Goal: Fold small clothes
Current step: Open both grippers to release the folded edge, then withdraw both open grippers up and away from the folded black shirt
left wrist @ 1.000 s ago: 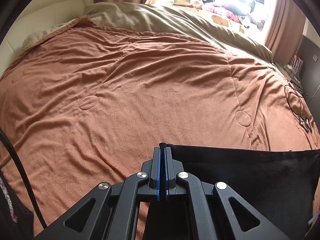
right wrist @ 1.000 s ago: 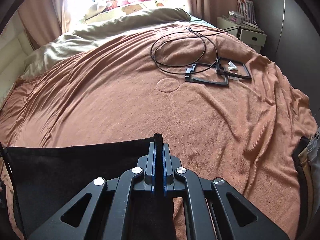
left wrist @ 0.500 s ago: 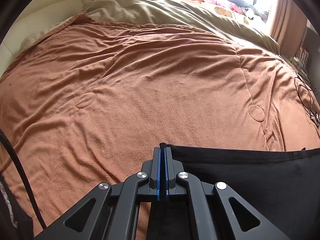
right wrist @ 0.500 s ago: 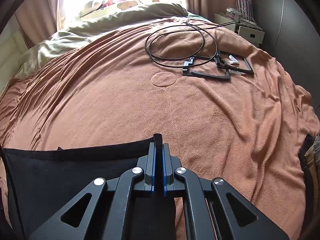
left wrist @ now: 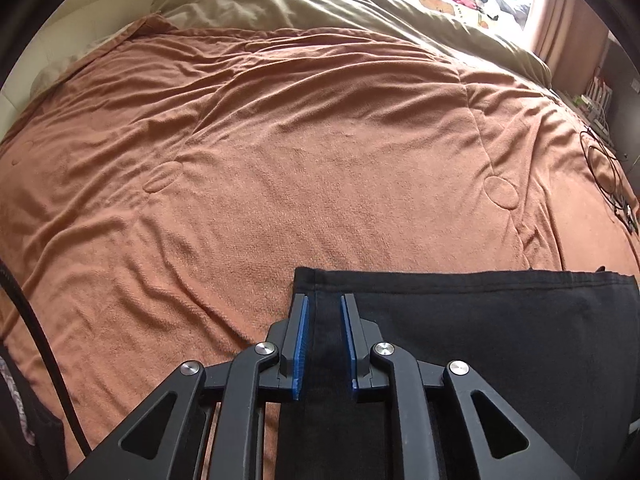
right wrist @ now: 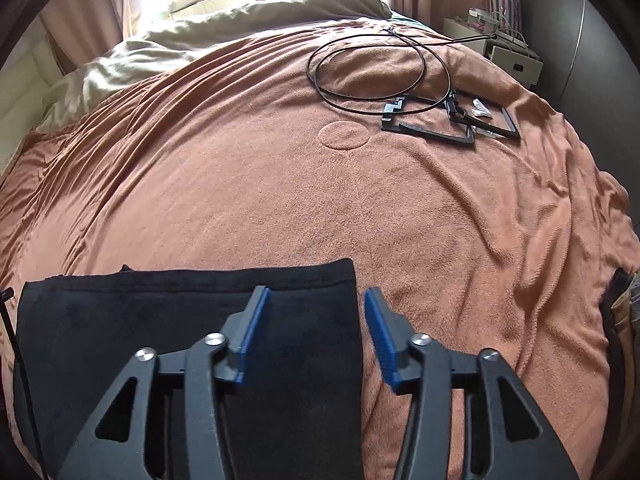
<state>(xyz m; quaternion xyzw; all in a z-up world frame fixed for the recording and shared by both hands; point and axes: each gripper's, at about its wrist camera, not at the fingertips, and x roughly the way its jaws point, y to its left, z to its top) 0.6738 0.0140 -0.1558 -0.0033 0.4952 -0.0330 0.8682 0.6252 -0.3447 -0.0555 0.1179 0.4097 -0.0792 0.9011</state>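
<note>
A black garment point(left wrist: 480, 320) lies flat on the orange-brown blanket point(left wrist: 280, 140), its far hem straight across. My left gripper point(left wrist: 324, 300) hovers over the garment's left far corner, jaws opening, blue pads apart from the cloth lying below them. In the right wrist view the same black garment point(right wrist: 160, 320) fills the lower left. My right gripper point(right wrist: 316, 294) stands over its right far corner, jaws opening wide, straddling the right edge without pressing it.
A coiled black cable point(right wrist: 372, 64) and black frame pieces point(right wrist: 444, 120) lie on the blanket at the far right. An olive duvet point(left wrist: 360, 12) covers the head of the bed. A white bedside unit point(right wrist: 508, 56) stands beyond the right side.
Both grippers were shut on the garment's far corners; now both have let go and their jaws stand apart. The garment's far hem has dropped flat onto the blanket.
</note>
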